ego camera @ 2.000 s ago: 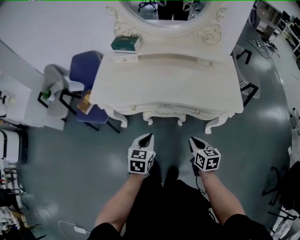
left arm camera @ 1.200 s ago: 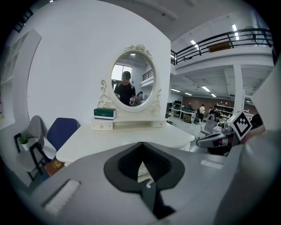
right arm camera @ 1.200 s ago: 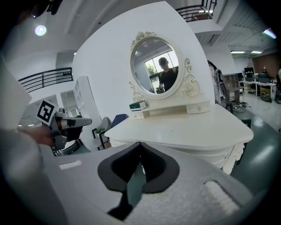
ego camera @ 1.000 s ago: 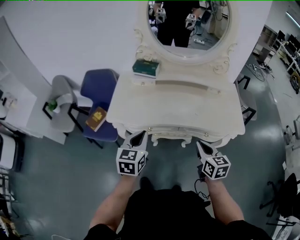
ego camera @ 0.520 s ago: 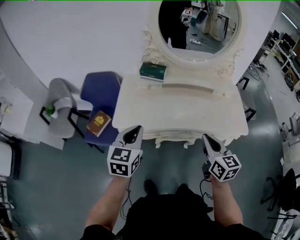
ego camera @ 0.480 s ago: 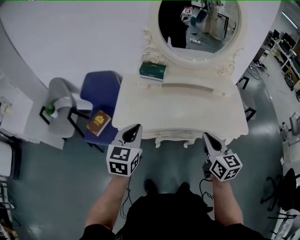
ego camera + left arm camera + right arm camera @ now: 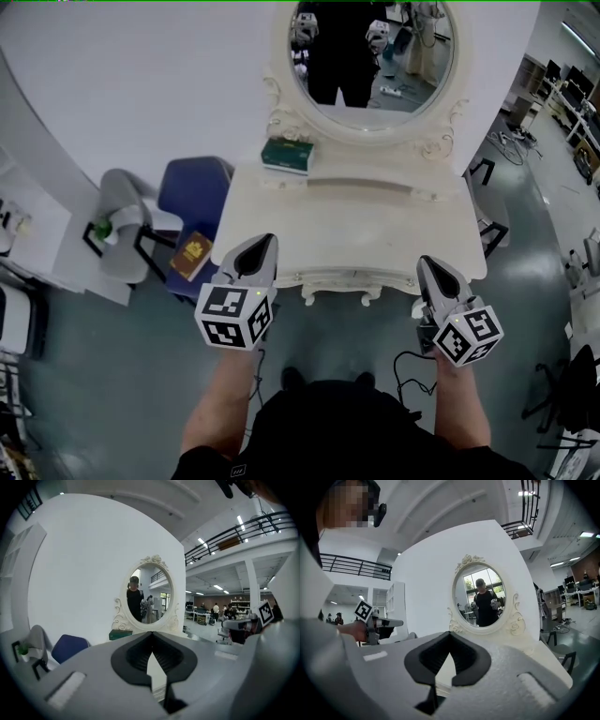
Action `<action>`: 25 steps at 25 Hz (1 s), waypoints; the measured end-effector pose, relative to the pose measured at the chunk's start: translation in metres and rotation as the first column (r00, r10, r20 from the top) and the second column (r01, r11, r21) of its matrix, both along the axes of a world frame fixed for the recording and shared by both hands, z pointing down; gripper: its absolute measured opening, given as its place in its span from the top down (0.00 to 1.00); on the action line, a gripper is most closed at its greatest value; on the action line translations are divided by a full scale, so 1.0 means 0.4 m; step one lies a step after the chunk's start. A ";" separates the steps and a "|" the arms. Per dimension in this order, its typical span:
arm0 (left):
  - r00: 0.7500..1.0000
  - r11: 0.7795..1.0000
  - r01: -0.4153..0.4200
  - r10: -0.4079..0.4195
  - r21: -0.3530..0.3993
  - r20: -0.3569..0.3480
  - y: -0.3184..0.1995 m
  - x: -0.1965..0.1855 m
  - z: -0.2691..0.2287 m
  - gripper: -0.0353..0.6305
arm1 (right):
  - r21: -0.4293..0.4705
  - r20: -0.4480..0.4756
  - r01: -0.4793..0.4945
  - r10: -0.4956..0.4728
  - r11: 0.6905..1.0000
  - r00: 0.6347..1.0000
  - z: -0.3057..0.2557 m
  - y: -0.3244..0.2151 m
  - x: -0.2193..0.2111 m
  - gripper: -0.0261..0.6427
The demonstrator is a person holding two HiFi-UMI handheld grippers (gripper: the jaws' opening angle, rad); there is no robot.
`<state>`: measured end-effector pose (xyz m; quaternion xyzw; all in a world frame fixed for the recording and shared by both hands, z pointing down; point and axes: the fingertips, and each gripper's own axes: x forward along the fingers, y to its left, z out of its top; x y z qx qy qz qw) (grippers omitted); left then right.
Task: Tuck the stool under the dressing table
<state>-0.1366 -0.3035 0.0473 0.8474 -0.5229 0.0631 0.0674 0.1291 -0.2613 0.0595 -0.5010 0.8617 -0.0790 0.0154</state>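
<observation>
The white ornate dressing table point(image 7: 352, 230) stands against the wall under its oval mirror point(image 7: 370, 52). No stool shows in any view; the space beneath the tabletop is hidden. My left gripper point(image 7: 265, 240) hangs shut and empty over the table's front left corner. My right gripper point(image 7: 424, 262) is shut and empty at the front right corner. In the left gripper view the closed left gripper point(image 7: 151, 634) points level at the mirror point(image 7: 150, 592). In the right gripper view the right gripper point(image 7: 449, 634) faces the same mirror point(image 7: 480, 597), jaws together.
A green box point(image 7: 286, 155) lies at the table's back left. A blue chair point(image 7: 192, 192) with a brown book point(image 7: 190, 255) on it and a grey chair point(image 7: 122, 202) stand left of the table. A black chair frame point(image 7: 487, 234) stands to the right.
Both grippers have risen from low in front of the table's legs to the height of its front edge and spread a little apart. Both stayed shut.
</observation>
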 end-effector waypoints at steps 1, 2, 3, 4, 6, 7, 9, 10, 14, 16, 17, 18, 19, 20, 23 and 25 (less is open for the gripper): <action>1.000 1.000 0.009 -0.008 0.013 -0.020 -0.001 0.016 -0.020 0.92 | 0.010 -0.005 0.009 -0.009 1.000 1.000 -0.011 0.000 0.013 0.96; 1.000 1.000 0.011 -0.010 0.025 -0.024 -0.002 0.033 -0.035 0.92 | 0.023 -0.010 0.019 -0.019 1.000 1.000 -0.023 0.000 0.024 0.96; 1.000 0.999 0.007 -0.007 0.034 -0.014 -0.004 0.051 -0.045 0.92 | 0.036 -0.016 0.028 -0.027 0.999 0.999 -0.034 -0.003 0.034 0.96; 1.000 0.999 0.002 -0.002 0.041 0.004 -0.007 0.067 -0.050 0.92 | 0.049 -0.024 0.036 -0.035 0.998 0.999 -0.044 -0.006 0.042 0.96; 0.999 0.999 -0.011 0.010 0.047 0.036 -0.015 0.092 -0.056 0.92 | 0.070 -0.043 0.050 -0.047 0.996 0.998 -0.063 -0.018 0.051 0.96; 0.999 0.999 -0.019 0.017 0.048 0.047 -0.020 0.102 -0.059 0.92 | 0.080 -0.054 0.059 -0.055 0.995 0.997 -0.070 -0.024 0.052 0.96; 0.998 0.998 -0.041 0.038 0.045 0.059 -0.029 0.123 -0.063 0.92 | 0.101 -0.075 0.076 -0.069 0.992 0.995 -0.086 -0.035 0.049 0.96; 0.997 0.998 -0.055 0.053 0.041 0.059 -0.033 0.135 -0.066 0.92 | 0.110 -0.078 0.084 -0.076 0.990 0.994 -0.095 -0.039 0.047 0.96; 0.990 0.992 -0.126 0.124 0.020 0.071 -0.056 0.183 -0.091 0.92 | 0.139 -0.054 0.104 -0.098 0.985 0.994 -0.135 -0.054 0.033 0.96; 0.986 0.990 -0.136 0.132 0.037 0.098 -0.058 0.195 -0.115 0.92 | 0.154 -0.025 0.088 -0.085 0.984 0.996 -0.156 -0.051 0.035 0.96; 0.987 0.990 -0.130 0.124 0.054 0.103 -0.056 0.195 -0.128 0.92 | 0.159 0.001 0.075 -0.076 0.984 0.997 -0.167 -0.047 0.039 0.96; 0.989 0.990 -0.117 0.110 0.073 0.095 -0.054 0.192 -0.141 0.92 | 0.160 0.033 0.063 -0.069 0.985 0.997 -0.178 -0.041 0.043 0.96; 0.992 0.990 -0.104 0.097 0.091 0.077 -0.051 0.188 -0.152 0.92 | 0.158 0.068 0.055 -0.067 0.986 0.995 -0.187 -0.034 0.048 0.96; 0.995 0.990 -0.092 0.086 0.107 0.055 -0.048 0.184 -0.160 0.92 | 0.155 0.098 0.052 -0.068 0.986 0.993 -0.194 -0.027 0.050 0.96; 0.998 0.988 -0.061 0.058 0.144 0.024 -0.036 0.167 -0.167 0.92 | 0.170 0.109 0.051 -0.071 0.984 0.992 -0.212 -0.007 0.050 0.96; 0.998 0.988 -0.044 0.038 0.147 0.044 -0.025 0.154 -0.154 0.92 | 0.182 0.074 0.047 -0.061 0.982 0.995 -0.213 0.004 0.048 0.96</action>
